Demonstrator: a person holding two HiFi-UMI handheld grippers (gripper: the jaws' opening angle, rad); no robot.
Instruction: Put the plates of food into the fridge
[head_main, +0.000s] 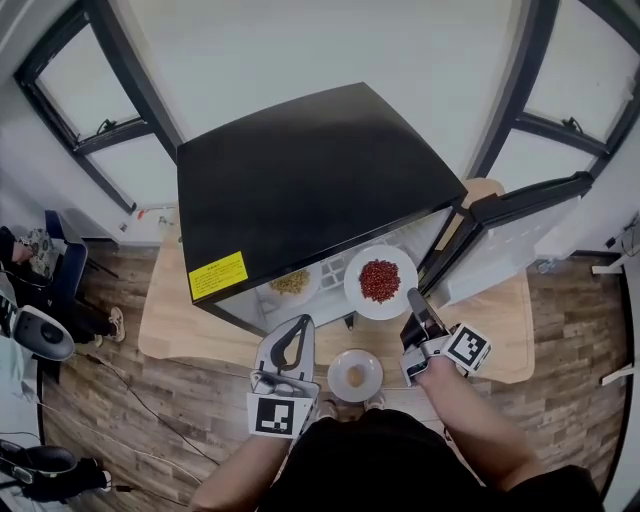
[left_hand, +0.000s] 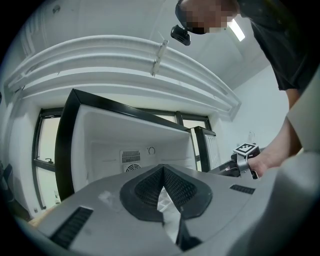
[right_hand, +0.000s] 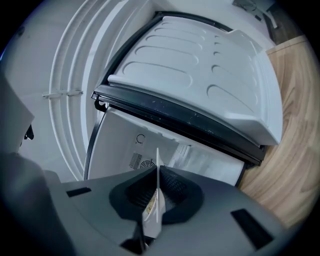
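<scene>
A white plate of red food (head_main: 380, 281) hangs at the open front of the black fridge (head_main: 300, 180), my right gripper (head_main: 412, 297) shut on its near rim. In the right gripper view that plate (right_hand: 158, 192) shows edge-on between the pads of my right gripper (right_hand: 156, 172). A plate of yellowish food (head_main: 291, 283) sits inside the fridge on a shelf. A small plate of beige food (head_main: 355, 375) rests on the table's near edge. Left of it my left gripper (head_main: 303, 322) is shut, with nothing seen in it; the left gripper (left_hand: 162, 170) faces the white fridge interior (left_hand: 130, 145).
The fridge door (head_main: 520, 230) stands open to the right, its white inner side (right_hand: 210, 85) above my right gripper. The fridge sits on a wooden table (head_main: 180, 325). A chair (head_main: 40, 335) and cables lie on the floor at the left.
</scene>
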